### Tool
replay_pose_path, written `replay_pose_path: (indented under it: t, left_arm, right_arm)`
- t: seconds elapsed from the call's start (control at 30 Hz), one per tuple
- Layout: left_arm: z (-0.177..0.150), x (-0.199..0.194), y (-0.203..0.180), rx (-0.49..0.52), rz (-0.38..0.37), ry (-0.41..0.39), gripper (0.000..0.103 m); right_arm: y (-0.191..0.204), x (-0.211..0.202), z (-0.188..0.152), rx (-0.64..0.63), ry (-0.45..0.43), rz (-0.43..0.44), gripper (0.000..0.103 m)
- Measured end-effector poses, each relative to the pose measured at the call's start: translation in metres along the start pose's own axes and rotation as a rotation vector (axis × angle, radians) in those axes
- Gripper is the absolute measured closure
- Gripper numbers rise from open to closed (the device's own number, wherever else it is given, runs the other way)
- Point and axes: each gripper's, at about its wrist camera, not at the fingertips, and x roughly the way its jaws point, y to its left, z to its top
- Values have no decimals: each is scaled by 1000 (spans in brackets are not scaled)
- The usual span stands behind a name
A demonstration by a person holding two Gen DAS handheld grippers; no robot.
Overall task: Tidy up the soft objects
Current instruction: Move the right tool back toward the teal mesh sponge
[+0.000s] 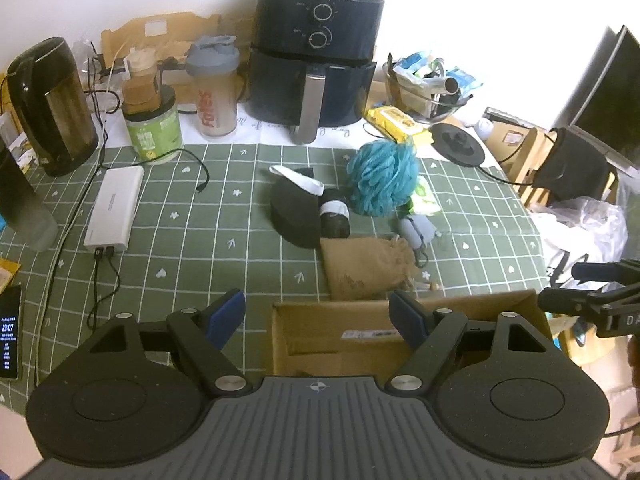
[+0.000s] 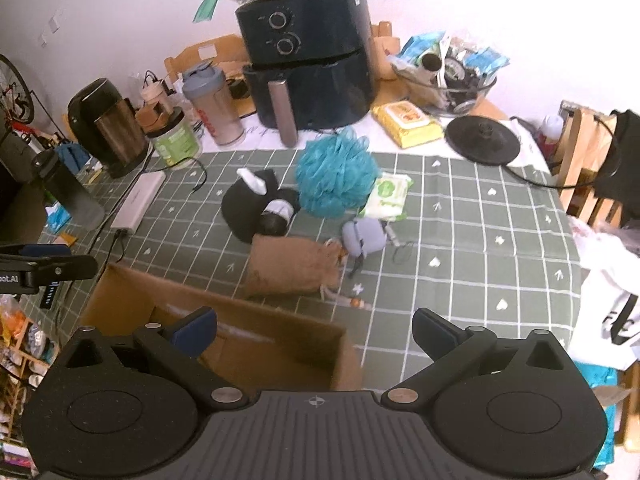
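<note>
Left wrist view shows both my left hand-held gripper [image 1: 316, 312] and right hand-held gripper [image 2: 314, 330] wide and empty, the cardboard box [image 1: 320, 344] looks bare, and the blue puff [image 1: 380, 178], black cap [image 1: 294, 216] and brown pouch [image 1: 366, 268] lie just behind it, none packed.

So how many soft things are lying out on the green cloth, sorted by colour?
Black: 2, cap and rolled socks
Blue: 1, bath sponge
Brown: 1, cloth pouch
Grey-blue: 1, small pouch
White-green: 1, wipes pack
Total: 6
</note>
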Motion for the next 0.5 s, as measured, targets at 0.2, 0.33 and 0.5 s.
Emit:
replay_pose_path:
  t: [0.2, 0.33, 0.5]
  left_arm:
    - [12, 7, 1, 20, -11, 2, 24]
    - [20, 12, 3, 31, -21, -1, 24]
    - [29, 16, 6, 37, -27, -5, 24]
  right_arm:
    - [-7, 4, 9, -32, -32, -41, 0]
    - [-12, 7, 16, -39, -52, -56, 0]
    - [-18, 14, 27, -47, -80, -66, 0]
